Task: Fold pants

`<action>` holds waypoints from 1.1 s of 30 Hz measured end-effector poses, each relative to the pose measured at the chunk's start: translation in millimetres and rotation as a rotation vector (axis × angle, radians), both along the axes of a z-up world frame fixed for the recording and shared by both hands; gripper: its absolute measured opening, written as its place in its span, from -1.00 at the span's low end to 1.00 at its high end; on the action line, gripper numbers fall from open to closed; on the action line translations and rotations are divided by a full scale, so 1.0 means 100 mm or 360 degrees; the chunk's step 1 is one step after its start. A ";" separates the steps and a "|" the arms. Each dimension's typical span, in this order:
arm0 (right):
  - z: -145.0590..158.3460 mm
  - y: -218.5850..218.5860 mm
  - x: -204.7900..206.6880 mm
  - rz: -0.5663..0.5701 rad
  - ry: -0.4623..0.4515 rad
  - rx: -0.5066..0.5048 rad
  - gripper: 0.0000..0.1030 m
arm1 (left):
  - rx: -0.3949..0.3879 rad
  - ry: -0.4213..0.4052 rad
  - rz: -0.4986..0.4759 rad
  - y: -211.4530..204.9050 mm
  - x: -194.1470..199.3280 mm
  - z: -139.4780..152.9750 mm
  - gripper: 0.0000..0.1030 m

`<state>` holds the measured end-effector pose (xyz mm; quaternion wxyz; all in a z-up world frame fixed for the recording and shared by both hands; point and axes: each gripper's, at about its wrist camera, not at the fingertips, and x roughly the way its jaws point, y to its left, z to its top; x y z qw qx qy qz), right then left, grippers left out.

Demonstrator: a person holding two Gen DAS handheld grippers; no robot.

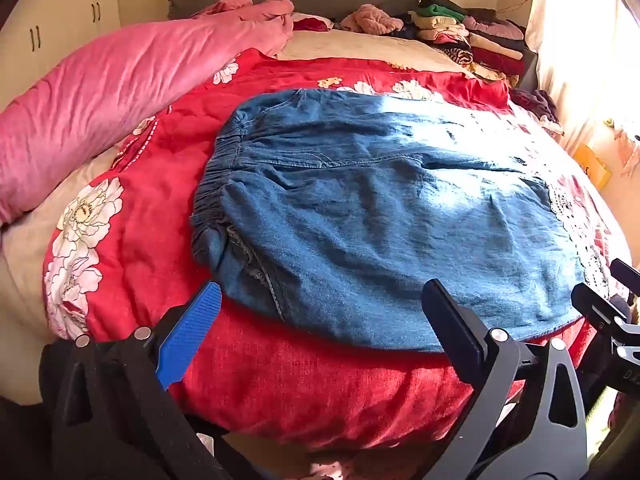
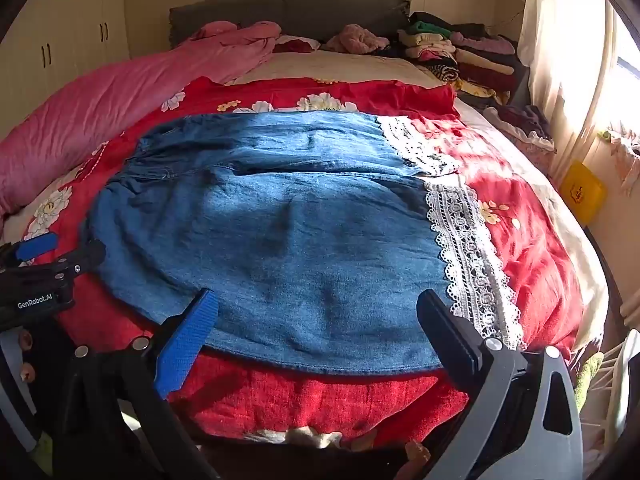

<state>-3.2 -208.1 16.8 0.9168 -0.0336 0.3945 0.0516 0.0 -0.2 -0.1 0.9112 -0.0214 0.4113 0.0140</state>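
Left wrist view: denim pants [image 1: 380,216] lie flat across the red floral quilt [image 1: 280,380], filling the frame centre, elastic waistband [image 1: 216,184] at 9 o'clock, lace-trimmed hems [image 1: 576,224] at 3 o'clock. Both legs lie side by side, w/ no fold visible yet; the task looks to be at its start.

Risks, biggest first:
- Quilt is soft & puffy; a low pinch at the near edge could grab quilt w/ denim, dragging both.
- Wide, floppy legs: lifting one end only would prob. let the far leg slide & skew the fold.
- Lace hem is openwork; a fingertip could snag it.
- Sun glare at 2 o'clock washes out the far hem, so edge judgement there is poor.

Claws: left gripper [image 1: 320,320] has its jaws spread fully, nothing between them, hovering just short of the near pant edge at 6 o'clock. In the right wrist view the right gripper [image 2: 316,320] is likewise wide apart & empty, over the near edge close to the lace.

Count: 1 bed, 1 quilt, 1 pink duvet [image 1: 120,76] at 10 o'clock, 1 pants, 1 stack of folded clothes [image 1: 472,40] at 1 o'clock, 2 grippers, 2 lace hems.
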 end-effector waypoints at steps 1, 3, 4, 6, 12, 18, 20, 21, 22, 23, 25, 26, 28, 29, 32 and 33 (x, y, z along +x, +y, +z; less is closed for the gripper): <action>0.01 0.02 0.00 -0.0001 0.0002 -0.0002 0.92 | 0.0007 0.0002 0.0003 0.00 0.00 0.00 0.83; 0.01 0.04 0.01 0.0006 0.0010 -0.0019 0.92 | -0.0004 -0.0001 -0.0001 0.00 0.00 0.00 0.83; -0.01 0.01 0.01 0.0009 0.0010 -0.0014 0.92 | 0.0006 -0.0002 -0.0001 0.00 0.00 0.00 0.83; -0.03 -0.01 -0.02 0.0010 0.0001 -0.0014 0.92 | 0.0002 -0.0004 -0.0001 0.00 0.00 0.00 0.83; -0.05 -0.01 0.00 0.0013 0.0006 -0.0034 0.92 | 0.0003 -0.0007 0.0000 0.00 0.00 0.00 0.83; -0.02 0.02 0.01 0.0012 0.0011 -0.0039 0.92 | 0.0005 -0.0009 -0.0002 0.00 0.01 0.02 0.83; -0.01 0.03 0.01 0.0012 0.0006 -0.0040 0.92 | 0.0008 -0.0010 -0.0001 -0.01 0.01 0.04 0.83; 0.00 0.04 0.01 0.0013 0.0002 -0.0041 0.92 | 0.0007 -0.0011 -0.0001 0.00 0.01 0.05 0.83; -0.01 0.04 0.01 0.0014 0.0002 -0.0041 0.92 | 0.0008 -0.0011 0.0000 0.00 0.01 0.05 0.83; -0.01 0.04 0.01 0.0014 0.0004 -0.0039 0.92 | 0.0009 -0.0011 0.0002 0.00 0.02 0.06 0.83; -0.01 0.04 0.01 0.0015 0.0007 -0.0039 0.92 | 0.0007 -0.0009 0.0000 0.01 0.02 0.05 0.83; -0.02 0.04 0.01 0.0016 0.0008 -0.0037 0.92 | 0.0010 -0.0012 0.0002 0.00 0.01 0.05 0.83; -0.02 0.04 0.01 0.0016 0.0010 -0.0032 0.92 | 0.0010 -0.0010 0.0001 0.00 0.02 0.05 0.83; -0.02 0.04 0.01 0.0018 0.0007 -0.0033 0.92 | 0.0011 -0.0015 0.0001 0.00 0.01 0.05 0.83; -0.02 0.04 0.01 0.0017 0.0004 -0.0032 0.92 | 0.0022 -0.0016 0.0005 0.00 0.02 0.05 0.83; -0.02 0.04 0.01 0.0017 0.0005 -0.0032 0.92 | 0.0027 -0.0020 0.0001 0.00 0.00 0.05 0.83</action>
